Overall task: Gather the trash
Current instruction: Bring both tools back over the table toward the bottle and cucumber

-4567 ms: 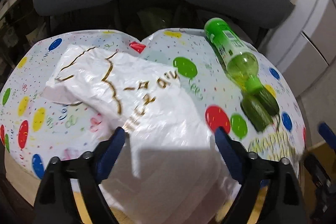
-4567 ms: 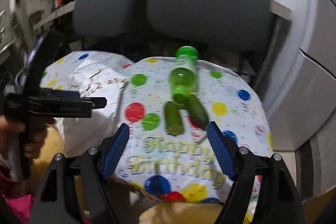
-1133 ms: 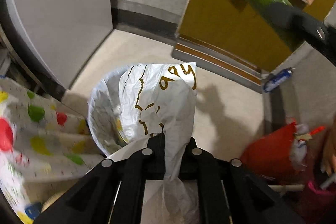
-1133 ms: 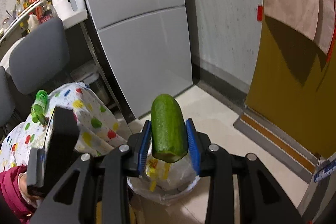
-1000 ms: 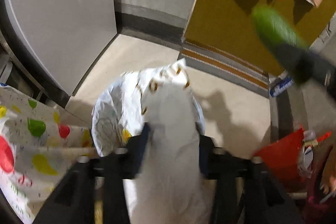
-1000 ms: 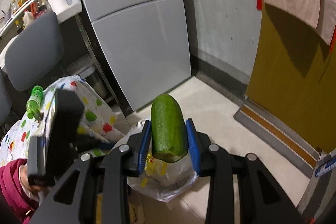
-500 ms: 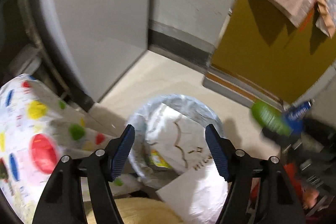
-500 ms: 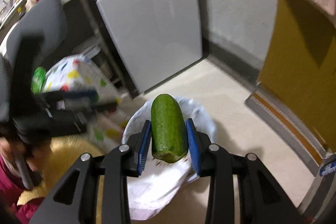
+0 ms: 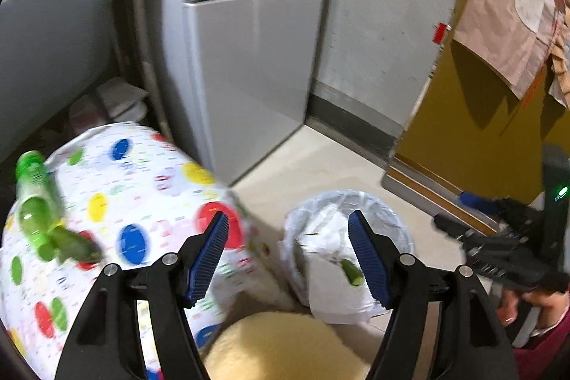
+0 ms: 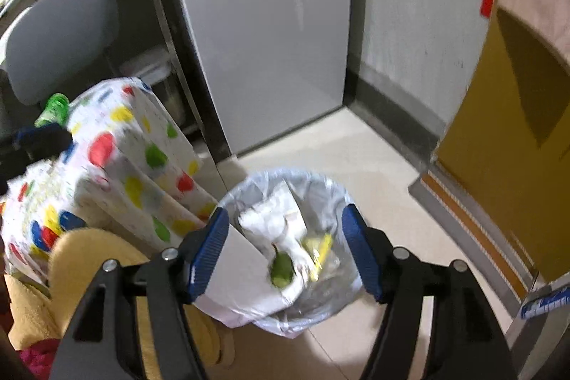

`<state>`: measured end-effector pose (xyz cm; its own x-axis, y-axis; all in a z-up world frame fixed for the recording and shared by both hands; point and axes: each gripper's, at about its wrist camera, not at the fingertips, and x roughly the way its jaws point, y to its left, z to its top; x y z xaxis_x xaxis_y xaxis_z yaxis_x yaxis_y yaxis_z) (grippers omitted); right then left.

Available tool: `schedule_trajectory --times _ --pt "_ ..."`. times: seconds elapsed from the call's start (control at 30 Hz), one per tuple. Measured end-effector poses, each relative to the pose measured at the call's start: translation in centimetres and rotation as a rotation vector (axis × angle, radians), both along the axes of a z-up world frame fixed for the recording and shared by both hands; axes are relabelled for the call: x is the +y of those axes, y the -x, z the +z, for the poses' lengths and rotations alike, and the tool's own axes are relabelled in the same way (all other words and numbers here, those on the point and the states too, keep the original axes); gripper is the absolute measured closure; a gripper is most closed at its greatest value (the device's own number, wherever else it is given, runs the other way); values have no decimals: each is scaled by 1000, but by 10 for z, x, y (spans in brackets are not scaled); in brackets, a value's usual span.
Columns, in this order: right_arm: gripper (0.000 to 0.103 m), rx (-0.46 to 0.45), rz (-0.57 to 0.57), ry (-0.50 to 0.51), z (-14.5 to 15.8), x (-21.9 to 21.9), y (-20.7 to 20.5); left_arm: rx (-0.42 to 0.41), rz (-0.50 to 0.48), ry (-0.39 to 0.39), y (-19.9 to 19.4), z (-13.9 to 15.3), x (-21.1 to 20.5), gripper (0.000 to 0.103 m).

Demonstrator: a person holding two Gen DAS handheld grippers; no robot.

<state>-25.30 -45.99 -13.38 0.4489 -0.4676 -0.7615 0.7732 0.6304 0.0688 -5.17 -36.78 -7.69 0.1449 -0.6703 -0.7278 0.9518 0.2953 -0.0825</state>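
Fig. legend, both wrist views. Right gripper [image 10: 285, 248] hung directly above the trash bin [image 10: 322, 187], jaws spread w/ nothing between them; a cucumber piece [image 10: 281, 267] lay inside the bin's clear liner, on a white plastic bag [image 10: 242, 276] that draped over the near rim. Position over the opening presumably served a straight drop into the bin. Left gripper [image 9: 288, 255] was likewise wide open and empty, aimed between bin and table. Task items not yet collected: a green bottle [image 9: 32, 194] and a second cucumber piece [image 9: 71, 246], touching each other, lay on the table's polka-dot party cloth [image 9: 149, 187], well apart from the bin; judged approx. halfway done. Room: pale tiled floor [image 10: 374, 162], grey fridge [image 10: 263, 38] just behind the table, grey chair back [image 9: 50, 45] at left, mustard-yellow door [image 10: 516, 138] at right. A yellow fuzzy cushion [image 9: 281, 348] sat near the bin; exact contact unclear owing to blur.
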Motion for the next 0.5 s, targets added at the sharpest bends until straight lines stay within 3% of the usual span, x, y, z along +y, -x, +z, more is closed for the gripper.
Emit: schedule_trajectory --times 0.23,0.5 --pt "37 -41 83 89 45 29 -28 -32 143 -1 -28 5 64 33" --pt "35 -126 316 128 85 84 -98 -104 500 -39 -86 14 178 33"
